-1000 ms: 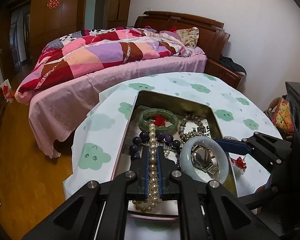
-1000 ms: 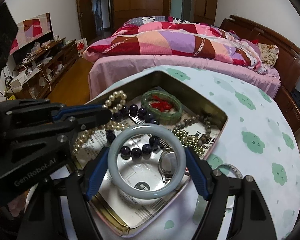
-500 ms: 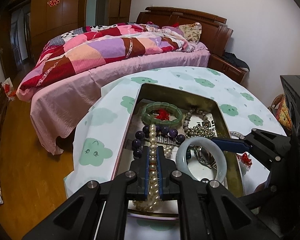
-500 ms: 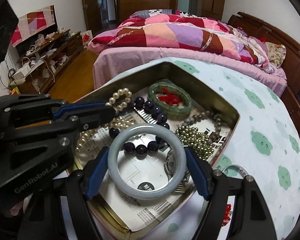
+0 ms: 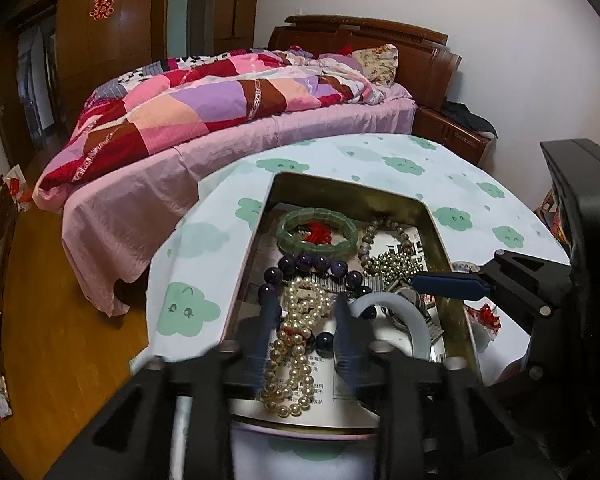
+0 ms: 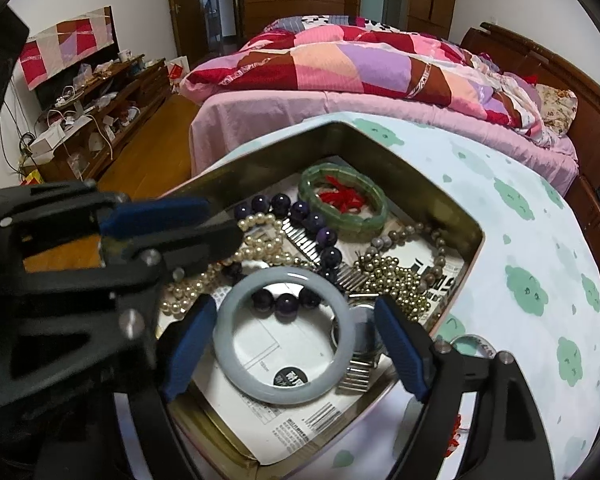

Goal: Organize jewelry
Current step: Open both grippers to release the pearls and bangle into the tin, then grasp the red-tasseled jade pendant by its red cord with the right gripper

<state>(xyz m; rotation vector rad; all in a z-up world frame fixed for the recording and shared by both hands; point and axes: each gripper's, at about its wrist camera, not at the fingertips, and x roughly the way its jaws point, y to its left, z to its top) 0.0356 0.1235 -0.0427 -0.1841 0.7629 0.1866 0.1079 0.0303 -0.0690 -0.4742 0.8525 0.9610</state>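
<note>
We start at the pearl necklace (image 5: 296,336), which lies heaped on the paper lining in the near left part of the metal tin (image 5: 340,190). Our left gripper (image 5: 302,332) straddles it with jaws opening and blurred; the pearls sit between the fingers but the pads no longer press them, so the strand is let go. Just to its right, the pale jade bangle (image 6: 284,332) lies flat on the lining. Our right gripper (image 6: 296,344) brackets it, jaws also opening, with a visible gap on the right side, so it too looks released.

Farther in lie the dark purple bead bracelet (image 6: 300,216), the green bangle (image 6: 344,204) with a red cord inside it at the far end, a brassy bead strand (image 6: 396,280) to the right, and a watch (image 6: 360,340) touching the pale bangle. The tin stands on a table under a cloud-print cloth (image 6: 520,240), with a bed (image 6: 360,68) beyond.

To finish this release well, we judge it best to let both pairs of jaws spread fully, then lift straight away so no pad snags a pearl loop or drags the bangle onto the watch.
</note>
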